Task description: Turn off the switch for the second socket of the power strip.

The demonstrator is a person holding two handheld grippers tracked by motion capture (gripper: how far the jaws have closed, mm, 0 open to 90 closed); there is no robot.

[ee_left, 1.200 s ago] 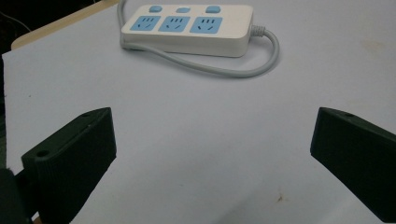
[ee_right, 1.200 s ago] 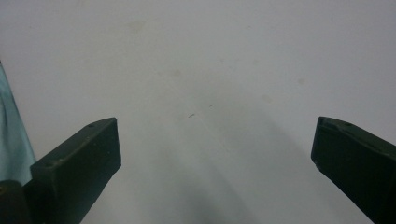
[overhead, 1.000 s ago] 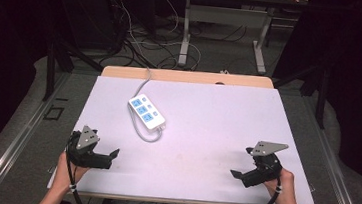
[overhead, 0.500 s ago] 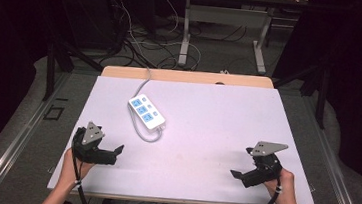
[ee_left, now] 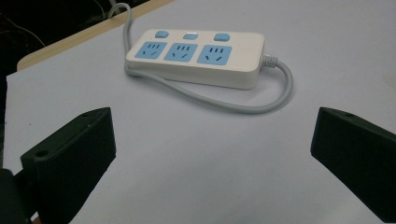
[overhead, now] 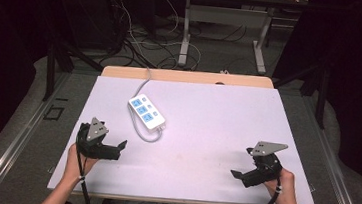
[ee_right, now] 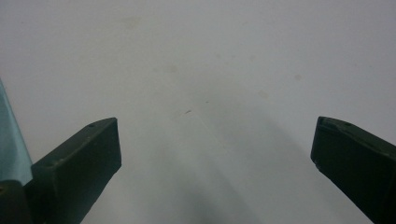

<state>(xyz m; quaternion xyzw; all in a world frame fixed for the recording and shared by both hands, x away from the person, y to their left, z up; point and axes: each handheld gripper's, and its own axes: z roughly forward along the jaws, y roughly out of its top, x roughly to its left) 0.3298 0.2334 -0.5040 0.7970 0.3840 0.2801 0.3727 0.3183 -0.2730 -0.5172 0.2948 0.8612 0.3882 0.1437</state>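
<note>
My left tongs (ee_left: 212,154) are wide open and point at the power strip (ee_left: 196,57), which lies flat on the white counter (overhead: 217,120) near them (its cord (ee_left: 252,105) curls round the front). My right tongs (ee_right: 215,158) are open too, over bare counter, far from it.

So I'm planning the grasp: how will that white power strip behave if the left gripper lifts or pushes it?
The power strip is a flat, hard-looking block, so it is probably stiff and unlikely to roll or tip. Its glossy shell may slip on the smooth table. Its cord loops loosely, likely floppy, and may drag or tug.
</note>
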